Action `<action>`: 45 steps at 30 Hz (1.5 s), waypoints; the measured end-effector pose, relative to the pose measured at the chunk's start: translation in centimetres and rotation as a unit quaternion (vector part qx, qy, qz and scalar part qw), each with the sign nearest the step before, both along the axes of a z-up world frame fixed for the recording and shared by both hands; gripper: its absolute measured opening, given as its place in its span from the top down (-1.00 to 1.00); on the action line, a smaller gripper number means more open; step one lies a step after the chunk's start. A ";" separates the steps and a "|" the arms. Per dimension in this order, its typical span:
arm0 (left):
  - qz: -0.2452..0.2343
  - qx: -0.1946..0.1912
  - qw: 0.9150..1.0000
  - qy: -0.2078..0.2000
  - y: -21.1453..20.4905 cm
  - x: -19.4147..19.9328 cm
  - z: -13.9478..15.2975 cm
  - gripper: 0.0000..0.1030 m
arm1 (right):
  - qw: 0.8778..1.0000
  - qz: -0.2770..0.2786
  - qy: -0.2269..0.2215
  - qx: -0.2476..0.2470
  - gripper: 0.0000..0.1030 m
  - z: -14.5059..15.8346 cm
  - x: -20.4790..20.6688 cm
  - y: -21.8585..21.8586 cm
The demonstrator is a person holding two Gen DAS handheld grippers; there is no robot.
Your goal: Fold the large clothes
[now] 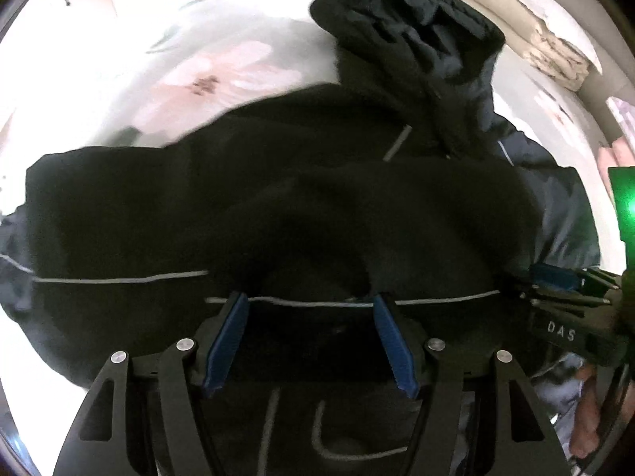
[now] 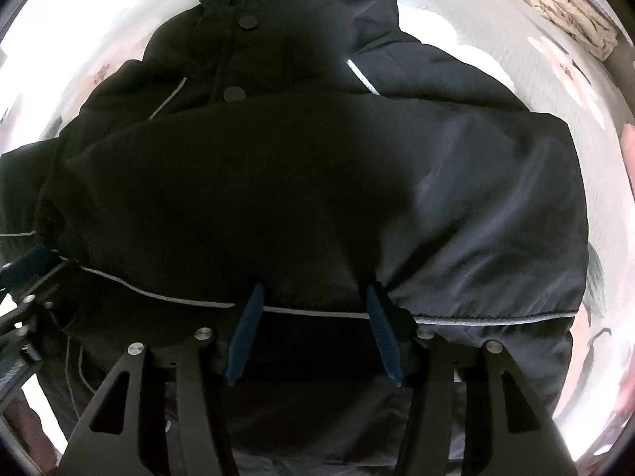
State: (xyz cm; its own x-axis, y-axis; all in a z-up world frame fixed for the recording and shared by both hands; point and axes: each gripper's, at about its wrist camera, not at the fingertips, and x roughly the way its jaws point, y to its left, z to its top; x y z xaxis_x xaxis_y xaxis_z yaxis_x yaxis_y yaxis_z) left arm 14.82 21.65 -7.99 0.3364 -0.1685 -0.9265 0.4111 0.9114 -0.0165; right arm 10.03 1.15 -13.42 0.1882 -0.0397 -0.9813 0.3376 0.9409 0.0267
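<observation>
- Jaws of both grippers stand apart: the left gripper [image 1: 309, 305] and the right gripper [image 2: 315, 297] each show two blue ribbed pads spread wide, tips at the pale piping line of the garment's fold, with nothing pinched between them.
- One jacket [image 2: 317, 182], dark navy to black, lies spread on the bed [image 1: 119, 59]; its cloth is smooth and slightly glossy, padded and puffy in form.
- One hood [image 1: 408, 23] sits bunched at the far end of the jacket, toward the head of the bed.
- Two round dark snap buttons [image 2: 249, 22] show along the front placket in the right wrist view.
- Thin reflective grey piping [image 1: 119, 279] runs in lines across the folded layers; a short bright strip [image 2: 363, 75] marks the shoulder.
- Bed cover is pale, printed with large pink flowers [image 1: 222, 75].
- One folded patterned cloth [image 2: 575, 12] lies at the bed's far right corner.
- Right gripper's black linkage shows at the right edge of the left wrist view, lettered "DAS".
</observation>
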 end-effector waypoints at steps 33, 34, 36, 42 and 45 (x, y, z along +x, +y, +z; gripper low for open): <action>0.459 -0.218 0.861 -0.014 44.3 11.4 -2.1 -0.36 | 0.999 0.006 0.015 -0.031 -0.38 -0.5 2.0 3.4; 0.467 -0.242 0.850 -0.010 45.1 12.0 -2.9 -0.35 | 0.999 0.006 0.015 -0.031 -0.38 -0.5 2.0 3.5; 0.468 -0.264 0.843 -0.004 45.6 13.0 -4.1 -0.35 | 0.999 0.007 0.016 -0.031 -0.38 -0.5 2.0 3.7; 0.453 -0.243 0.857 -0.011 43.8 14.4 -5.2 0.64 | 0.999 0.013 0.017 -0.029 -0.39 -0.4 2.0 3.3; 0.415 -0.231 0.878 -0.060 41.4 13.0 -1.5 0.67 | 0.999 0.015 0.015 -0.028 -0.40 -0.4 2.0 3.0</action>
State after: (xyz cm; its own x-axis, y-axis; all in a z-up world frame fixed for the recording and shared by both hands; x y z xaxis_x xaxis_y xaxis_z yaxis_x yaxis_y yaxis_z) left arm 27.83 63.10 -9.49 0.6116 -0.1671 -0.7733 -0.3681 0.8051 -0.4651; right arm 12.03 4.20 -13.84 0.1604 -0.0887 -0.9831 0.3085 0.9506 -0.0355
